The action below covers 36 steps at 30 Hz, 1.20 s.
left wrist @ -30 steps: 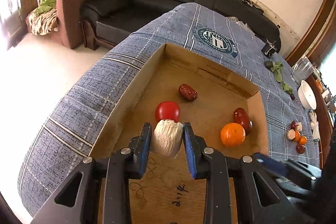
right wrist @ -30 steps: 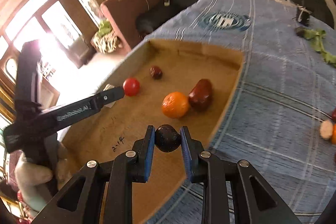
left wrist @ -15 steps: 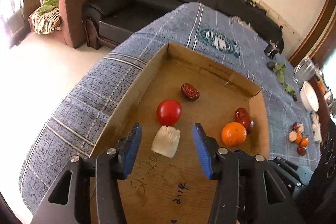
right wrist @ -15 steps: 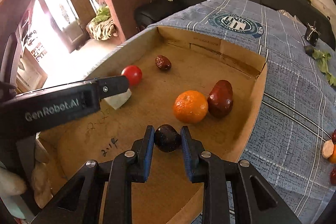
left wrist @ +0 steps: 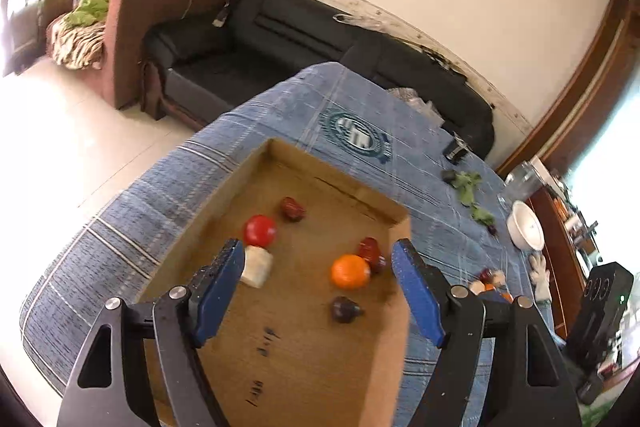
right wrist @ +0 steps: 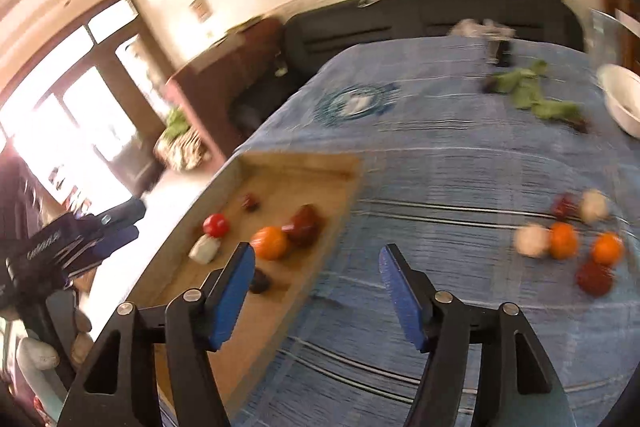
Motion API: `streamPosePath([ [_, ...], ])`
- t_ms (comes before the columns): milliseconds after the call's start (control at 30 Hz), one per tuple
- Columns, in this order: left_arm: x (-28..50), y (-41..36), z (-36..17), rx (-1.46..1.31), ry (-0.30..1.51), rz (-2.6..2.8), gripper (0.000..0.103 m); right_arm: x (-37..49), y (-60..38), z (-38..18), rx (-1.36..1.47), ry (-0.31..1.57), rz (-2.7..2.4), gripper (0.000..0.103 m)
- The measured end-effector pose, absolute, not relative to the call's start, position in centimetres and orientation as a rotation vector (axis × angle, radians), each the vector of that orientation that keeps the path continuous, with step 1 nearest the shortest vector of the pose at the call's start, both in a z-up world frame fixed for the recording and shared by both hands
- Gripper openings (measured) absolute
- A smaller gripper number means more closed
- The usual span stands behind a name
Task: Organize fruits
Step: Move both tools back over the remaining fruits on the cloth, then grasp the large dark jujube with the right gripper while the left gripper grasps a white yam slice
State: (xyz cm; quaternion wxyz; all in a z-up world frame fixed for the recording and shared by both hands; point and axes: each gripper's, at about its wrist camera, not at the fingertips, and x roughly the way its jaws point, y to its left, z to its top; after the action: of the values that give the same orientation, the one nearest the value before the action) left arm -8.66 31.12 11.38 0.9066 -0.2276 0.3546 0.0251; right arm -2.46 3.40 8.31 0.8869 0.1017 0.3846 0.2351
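A shallow cardboard box (left wrist: pixel 304 355) lies on the blue checked tablecloth (left wrist: pixel 360 99). In it are a red tomato (left wrist: pixel 260 230), a white chunk (left wrist: pixel 256 265), an orange (left wrist: pixel 350 271), two dark red dates (left wrist: pixel 292 209) (left wrist: pixel 370 250) and a dark round fruit (left wrist: pixel 344 309). My left gripper (left wrist: pixel 318 246) hangs above the box, its jaws opening with nothing between them. My right gripper (right wrist: pixel 317 251) is over the box's right edge (right wrist: pixel 340 211), its jaws also opening and empty. Several more fruits (right wrist: pixel 562 239) lie loose on the cloth to the right, blurred.
A white bowl (right wrist: pixel 622 99) and green leaves (right wrist: pixel 524 91) sit at the far right of the table. A black sofa (left wrist: pixel 280 39) and a brown armchair (left wrist: pixel 160 7) stand beyond the table. A black device (left wrist: pixel 600 307) stands at the right edge.
The left gripper let go of the white chunk and drew back and up. The right gripper released the dark round fruit in the box and swung right over the cloth.
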Motion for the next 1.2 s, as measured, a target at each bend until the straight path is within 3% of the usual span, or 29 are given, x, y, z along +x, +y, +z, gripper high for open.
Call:
streamPosePath([
  [433, -6.2, 21.8, 10.6, -0.367, 0.804, -0.083, 0.075, -4.0, -16.5, 6.9, 0.382, 0.794, 0.113, 0.073],
  [700, -5.1, 15.4, 9.3, -0.256, 0.870, -0.174, 0.075, -1.2, -14.9, 4.1, 0.293, 0.877, 0.153, 0.072],
  [967, -3.9, 14.1, 8.2, -0.226, 0.900, -0.157, 0.075, 1.3, -11.1, 2.2, 0.132, 0.920, 0.155, 0.072],
  [1033, -3.4, 13.5, 7.9, -0.210, 0.901, -0.162, 0.075, 1.3, -10.3, 1.8, 0.080, 0.919, 0.142, 0.068],
  [1100, -2.9, 12.6, 7.7, -0.187, 0.905, -0.171, 0.075, 1.2, -10.5, 1.5, 0.065, 0.917, 0.128, 0.049],
  [1200, -1.9, 10.5, 7.1, -0.139, 0.910, -0.200, 0.075, 0.9, -11.9, 1.6, 0.117, 0.894, 0.105, 0.049],
])
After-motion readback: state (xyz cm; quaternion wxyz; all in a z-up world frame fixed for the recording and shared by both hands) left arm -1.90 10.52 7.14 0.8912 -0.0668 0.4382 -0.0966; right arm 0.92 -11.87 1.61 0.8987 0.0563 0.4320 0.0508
